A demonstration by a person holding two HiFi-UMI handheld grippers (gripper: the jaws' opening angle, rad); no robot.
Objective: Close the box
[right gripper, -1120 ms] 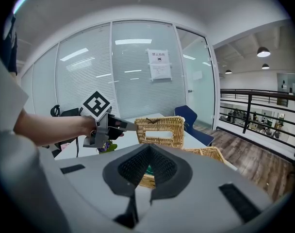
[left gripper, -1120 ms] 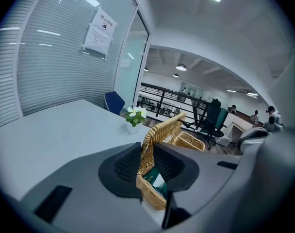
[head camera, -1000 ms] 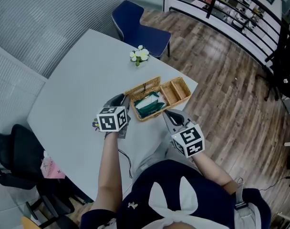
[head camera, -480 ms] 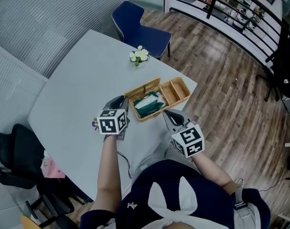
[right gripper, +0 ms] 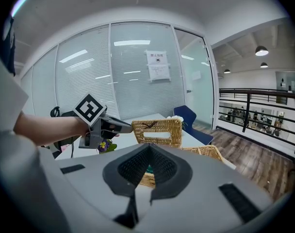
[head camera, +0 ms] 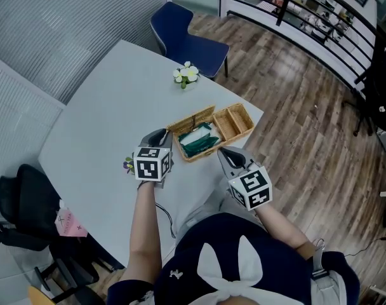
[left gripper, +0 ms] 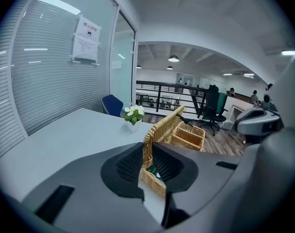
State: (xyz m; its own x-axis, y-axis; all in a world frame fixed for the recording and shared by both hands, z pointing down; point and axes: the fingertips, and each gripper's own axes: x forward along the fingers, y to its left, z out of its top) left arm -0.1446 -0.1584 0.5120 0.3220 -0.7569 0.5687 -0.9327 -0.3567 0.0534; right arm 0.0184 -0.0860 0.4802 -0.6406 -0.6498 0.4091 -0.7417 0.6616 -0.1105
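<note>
A wicker box (head camera: 230, 124) stands open near the table's edge, with green items (head camera: 196, 140) inside. Its lid (head camera: 192, 119) is raised along the far side. My left gripper (head camera: 162, 136) is at the lid's left end. In the left gripper view the lid's edge (left gripper: 159, 128) runs between the jaws of the left gripper (left gripper: 147, 148), which have just been closing and now pinch it. My right gripper (head camera: 225, 152) hovers just in front of the box, shut and empty. The right gripper view shows its closed tips (right gripper: 149, 148), with the upright lid (right gripper: 157, 132) and the left gripper (right gripper: 124, 126) beyond.
White flowers in a small pot (head camera: 185, 74) stand on the white table (head camera: 104, 100) behind the box. A small purple flower (head camera: 127, 165) lies by my left hand. A blue chair (head camera: 180, 30) and wooden floor (head camera: 307, 107) lie past the table's edge.
The left gripper has rolled slightly and its jaws have narrowed on the lid's edge. The right gripper has stayed where it was.
</note>
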